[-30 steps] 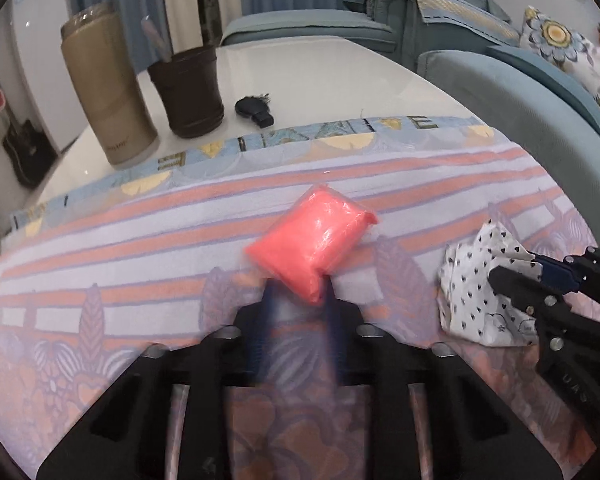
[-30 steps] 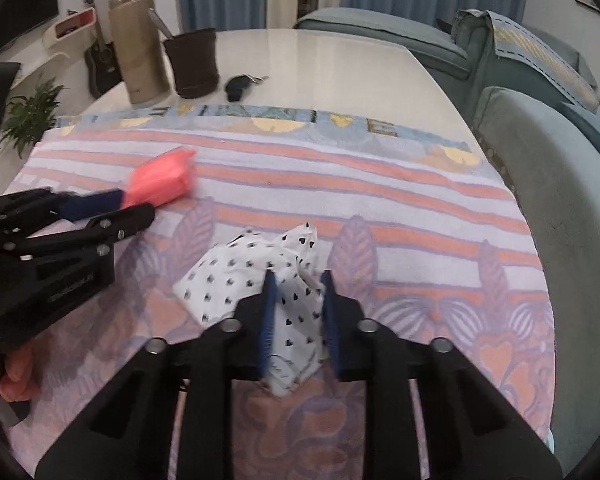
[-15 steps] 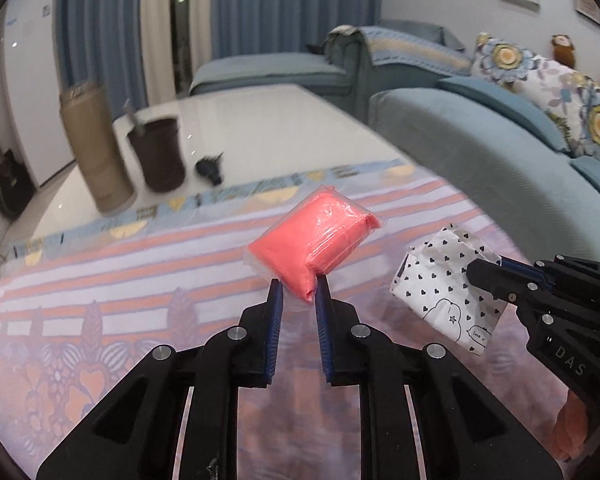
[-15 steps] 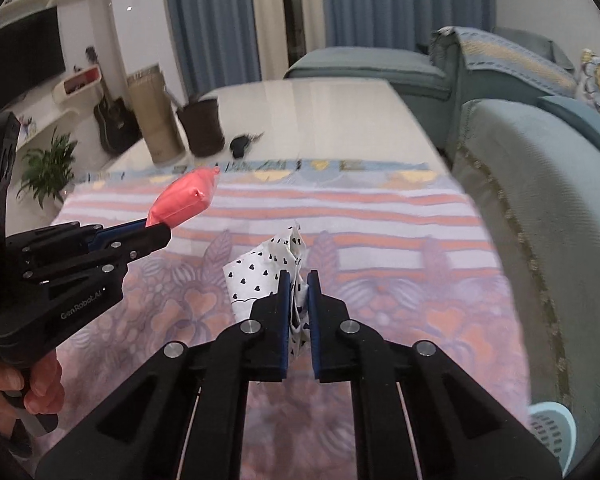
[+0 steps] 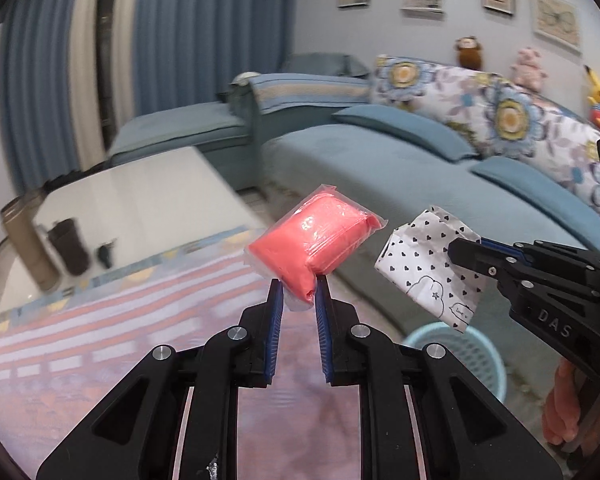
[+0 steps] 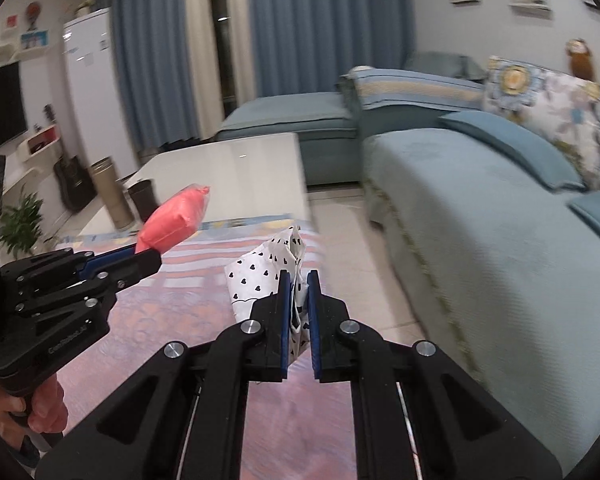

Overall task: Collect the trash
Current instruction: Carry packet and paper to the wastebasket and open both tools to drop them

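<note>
Sprawling along the right side of the room is a big blue sofa, so I'll use that as the anchor for everything else. Beside the sofa, on its left as both cameras see it, sits a long white table with a striped and flowery cloth over its near end. Down on the floor between the sofa and the table's near corner there's a light blue basket, only partly visible behind the right-hand tool. At the table's far-left edge, the side away from the sofa, stand a tall beige canister and a dark brown cup, close together. Now the tongs: the left gripper is clamped on the bottom corner of a pink plastic-wrapped packet, which is held up in the air over the table's sofa-side edge. The right gripper is squeezed tight on a crumpled white paper with little black hearts, also off the table and a bit nearer the sofa than the pink packet. From the left camera the two bits of trash hang just beside each other without touching, and the heart paper sits right above that basket.
</note>
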`<state>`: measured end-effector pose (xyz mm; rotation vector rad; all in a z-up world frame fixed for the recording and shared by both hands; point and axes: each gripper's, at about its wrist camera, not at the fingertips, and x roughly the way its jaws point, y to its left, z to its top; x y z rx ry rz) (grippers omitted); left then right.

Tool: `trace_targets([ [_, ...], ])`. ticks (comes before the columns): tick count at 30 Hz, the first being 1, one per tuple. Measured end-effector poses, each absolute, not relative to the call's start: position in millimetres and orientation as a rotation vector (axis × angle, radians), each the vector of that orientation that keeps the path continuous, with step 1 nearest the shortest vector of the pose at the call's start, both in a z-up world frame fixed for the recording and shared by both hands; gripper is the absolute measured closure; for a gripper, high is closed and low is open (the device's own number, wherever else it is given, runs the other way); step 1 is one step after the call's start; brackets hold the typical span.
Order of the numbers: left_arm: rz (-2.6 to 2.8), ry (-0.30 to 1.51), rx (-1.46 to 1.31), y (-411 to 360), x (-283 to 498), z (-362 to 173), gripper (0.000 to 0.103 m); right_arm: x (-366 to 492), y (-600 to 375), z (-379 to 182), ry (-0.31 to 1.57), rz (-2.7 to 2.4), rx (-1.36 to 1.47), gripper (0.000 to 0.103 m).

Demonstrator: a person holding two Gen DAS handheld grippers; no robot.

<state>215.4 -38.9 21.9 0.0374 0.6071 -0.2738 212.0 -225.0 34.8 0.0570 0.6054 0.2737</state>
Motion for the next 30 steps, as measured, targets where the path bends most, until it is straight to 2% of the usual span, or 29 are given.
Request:
trace_targets([
  [3,-0.335,0.615,0.049,-82,205,23,0.088,198,-269,27,0.632,0.207,0.078,0.097],
  [8,-0.427,0.682,0.053,-144,196,2,0.088,189,-334,-17,0.754,0.094,0.147,0.097],
  [15,-0.533,0.859,0.103,-213,200,-70,0.088,189,-389,-101,0.935,-0.015,0.262,0.097],
  [22,-0.609,1.005,0.083,-233,208,-130,0.087,191,-417,-158,1.068,-0.115,0.314,0.095],
  [23,-0.614,1.019,0.082,-234,209,-135,0.087,191,-419,-162,1.077,-0.120,0.321,0.093],
  [24,-0.616,1.027,0.076,-233,208,-136,0.081,191,-422,-165,1.086,-0.122,0.332,0.091],
  [25,-0.622,1.036,0.066,-232,209,-137,0.068,190,-424,-169,1.093,-0.121,0.352,0.085],
  [27,-0.629,1.026,0.052,-226,208,-134,0.057,188,-426,-170,1.097,-0.130,0.362,0.071],
  [28,-0.629,1.019,0.055,-225,206,-133,0.057,187,-427,-169,1.089,-0.133,0.361,0.059],
  [30,-0.638,1.013,0.046,-221,204,-127,0.057,178,-425,-164,1.073,-0.138,0.355,0.052],
])
